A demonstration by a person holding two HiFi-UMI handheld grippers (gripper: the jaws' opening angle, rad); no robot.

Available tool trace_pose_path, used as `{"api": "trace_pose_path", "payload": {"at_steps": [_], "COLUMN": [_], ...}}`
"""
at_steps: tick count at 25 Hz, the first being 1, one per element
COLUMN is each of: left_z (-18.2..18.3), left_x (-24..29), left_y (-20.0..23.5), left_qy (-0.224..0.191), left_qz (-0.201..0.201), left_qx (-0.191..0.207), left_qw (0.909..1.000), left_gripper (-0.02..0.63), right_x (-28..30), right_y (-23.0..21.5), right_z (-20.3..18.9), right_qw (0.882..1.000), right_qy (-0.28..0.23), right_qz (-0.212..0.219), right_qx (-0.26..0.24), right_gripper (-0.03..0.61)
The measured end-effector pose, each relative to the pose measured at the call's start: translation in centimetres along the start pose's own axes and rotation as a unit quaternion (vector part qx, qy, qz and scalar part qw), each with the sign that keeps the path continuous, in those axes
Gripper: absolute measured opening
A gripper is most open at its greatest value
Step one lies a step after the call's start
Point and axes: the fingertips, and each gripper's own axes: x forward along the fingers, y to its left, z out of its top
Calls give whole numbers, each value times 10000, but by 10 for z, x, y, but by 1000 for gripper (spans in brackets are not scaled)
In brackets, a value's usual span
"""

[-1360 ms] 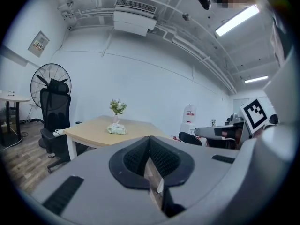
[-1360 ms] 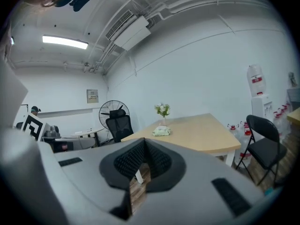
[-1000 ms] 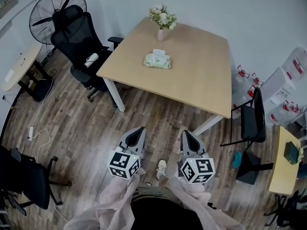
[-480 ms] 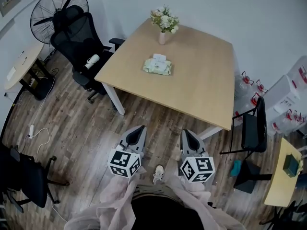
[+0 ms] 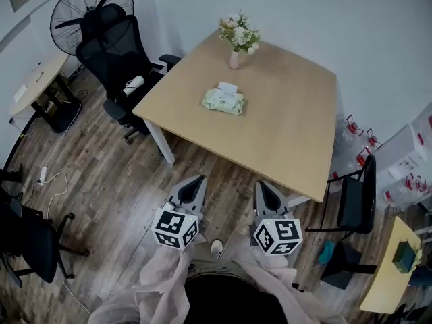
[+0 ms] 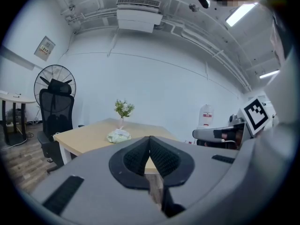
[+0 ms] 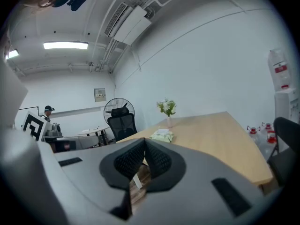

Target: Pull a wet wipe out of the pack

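Black pedestal fan (image 5: 91, 9) and black mesh office chair (image 5: 118, 46): parked at the far left, clear of the work; left tongs (image 5: 195, 182): tips pressed together, nothing between them, aimed at the desk, probably because nothing is in reach yet; pale green soft-plastic wet-wipe pack (image 5: 223, 100): flat near the middle of the light wooden square desk (image 5: 290, 140), white flap uppermost, well apart from both tongs; pink vase of white flowers (image 5: 235, 58): just behind the pack; right tongs (image 5: 262, 187): likewise closed and empty, beside the left pair above the plank floor (image 5: 108, 181).
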Motion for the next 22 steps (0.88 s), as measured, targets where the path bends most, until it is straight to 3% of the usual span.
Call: {"api": "trace_pose_path", "payload": {"at_steps": [12, 22], "left_z": [-6, -4], "left_x": [10, 43], "left_y": [3, 21], "left_qy": [112, 150], "left_qz": [237, 242], "left_qx": [-45, -73], "left_qw": [9996, 9996], "left_gripper": [11, 11], "right_x": [17, 49], "right_y": [-9, -26], "right_z": [0, 1], "right_qw": [9997, 9997], "right_qy": [96, 145], "right_qz": [226, 176], "right_qx": [59, 98], "right_gripper": [11, 11]}}
